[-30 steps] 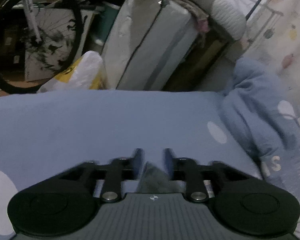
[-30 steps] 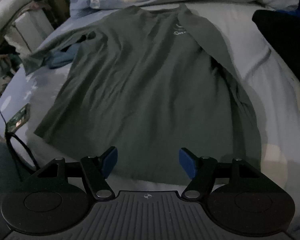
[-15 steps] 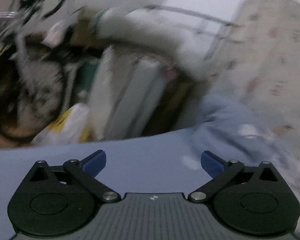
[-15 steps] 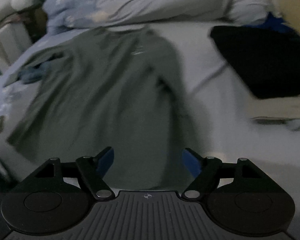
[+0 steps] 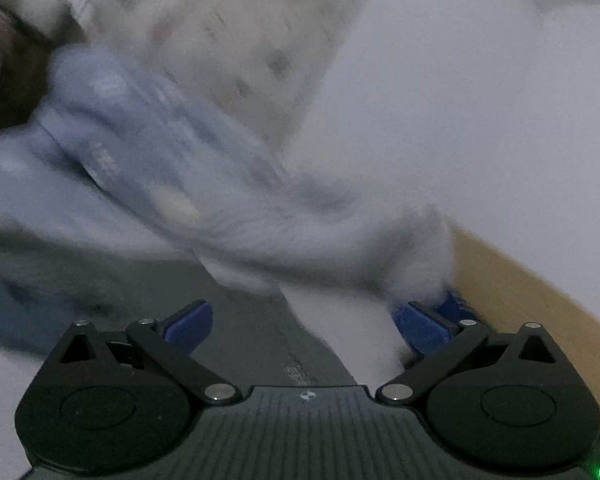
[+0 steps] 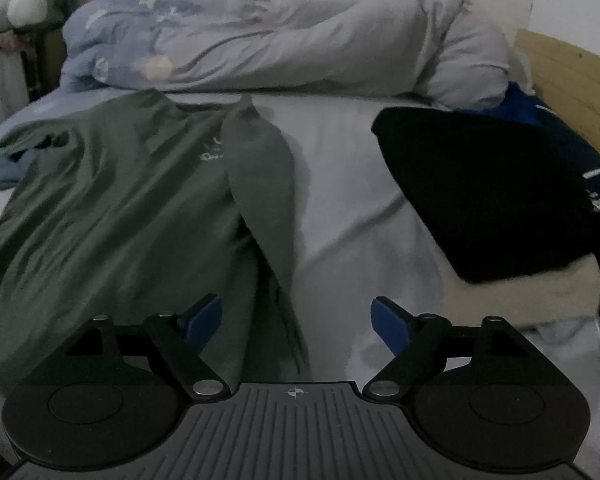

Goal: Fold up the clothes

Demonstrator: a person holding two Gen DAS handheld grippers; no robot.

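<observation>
Left wrist view, badly blurred: the left gripper (image 5: 304,326) has its 2 jaws spread wide, nothing between them, above a strip of the green shirt (image 5: 256,320), with the rumpled duvet (image 5: 188,184) just beyond.

Right wrist view: the right gripper (image 6: 296,320) is likewise spread and empty, over the shirt's (image 6: 112,208) edge. The shirt lies flat on the bed sheet (image 6: 348,208), 1 sleeve folded inward; black clothing (image 6: 480,188) sits well apart.
</observation>
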